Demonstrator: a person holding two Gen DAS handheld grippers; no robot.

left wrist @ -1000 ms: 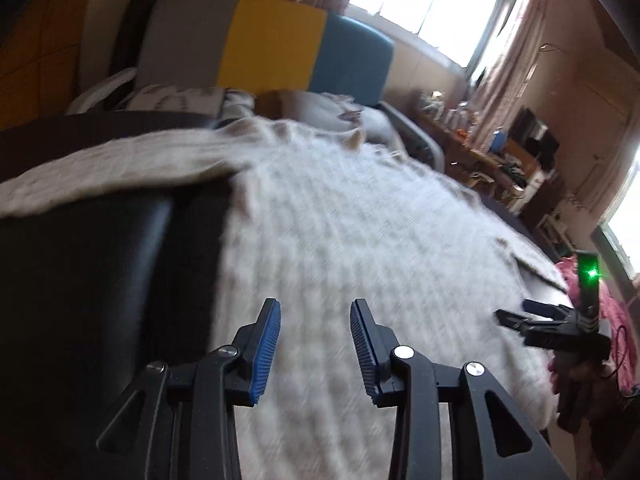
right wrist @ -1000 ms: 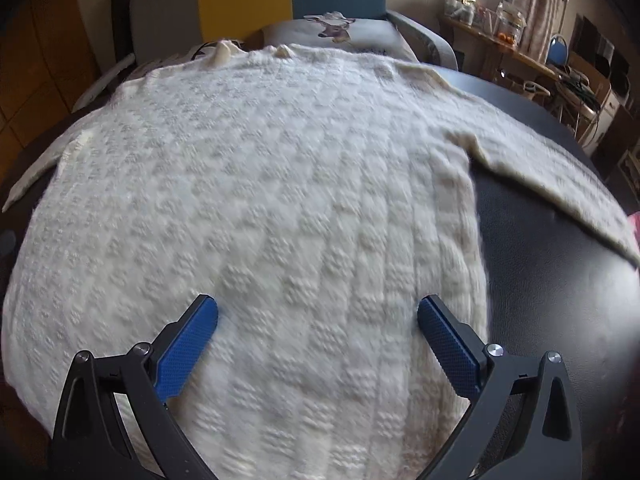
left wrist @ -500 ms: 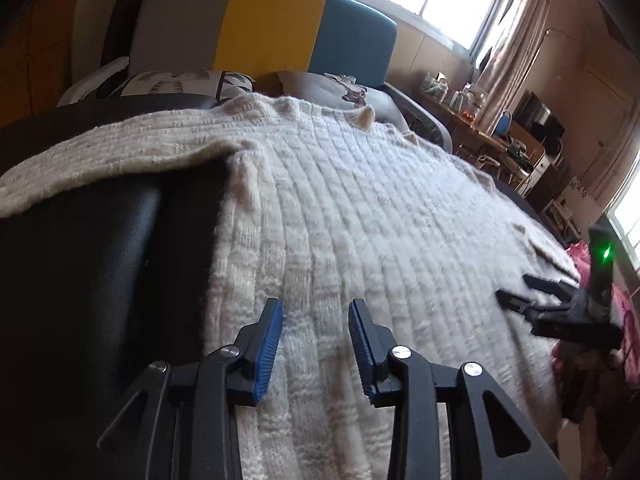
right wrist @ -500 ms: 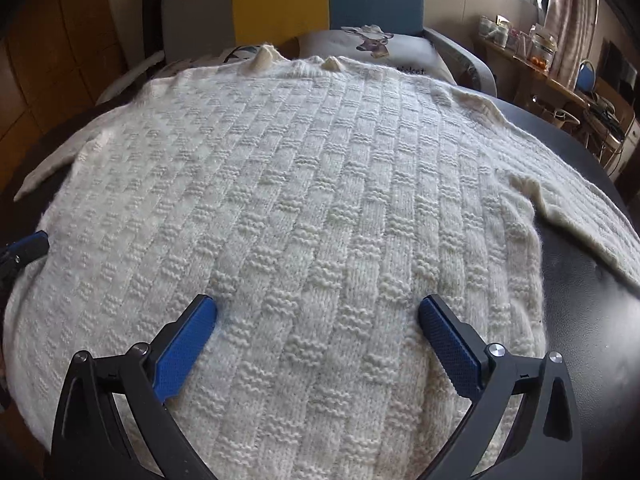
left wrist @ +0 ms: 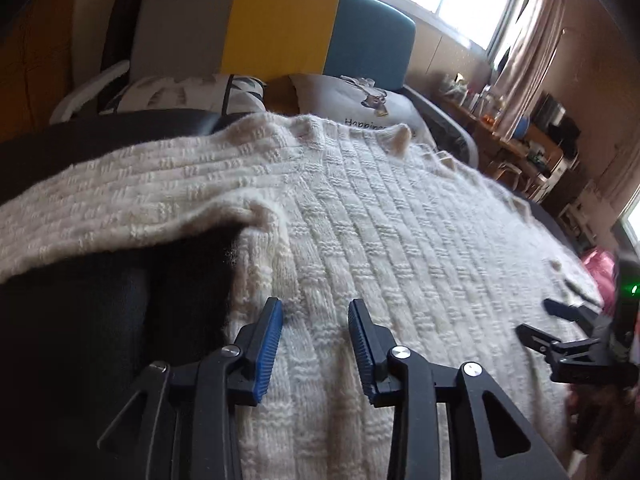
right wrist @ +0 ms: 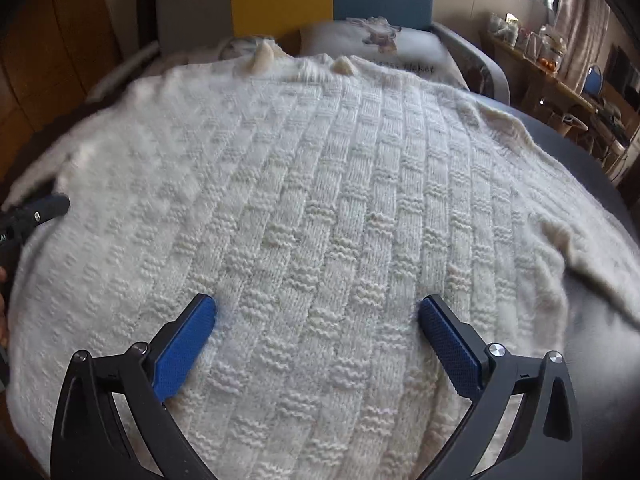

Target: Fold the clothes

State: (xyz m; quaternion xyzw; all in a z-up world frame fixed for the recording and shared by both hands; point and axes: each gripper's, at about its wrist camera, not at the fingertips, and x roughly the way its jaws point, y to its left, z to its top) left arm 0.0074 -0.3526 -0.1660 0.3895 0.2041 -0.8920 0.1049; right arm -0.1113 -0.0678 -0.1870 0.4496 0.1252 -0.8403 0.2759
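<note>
Left wrist view: one cream knit sweater [left wrist: 392, 240] lies flat and spread on a black desk [left wrist: 80, 320]. Two sleeves counted; one sleeve [left wrist: 120, 208] runs out to the left of frame across the dark surface, the other sleeve [right wrist: 592, 248] shows in the right wrist view, trailing to the right edge. Long axis of the sweater body runs away from both cameras, collar end far, hem end near.

Left gripper [left wrist: 316, 340]: jaws apart with a moderate gap, blue pads just above the knit near the body's left edge, nothing clamped.

Right gripper [right wrist: 316, 340]: jaws spread wide over the lower middle of the body, knit showing between the pads, not clamped on it.

Behind the desk: one sofa [left wrist: 280, 24] with grey, yellow and blue back panels, carrying two cushions [left wrist: 360, 100]. No containers identifiable near the sweater; shelf clutter at far right is too small to tell.
</note>
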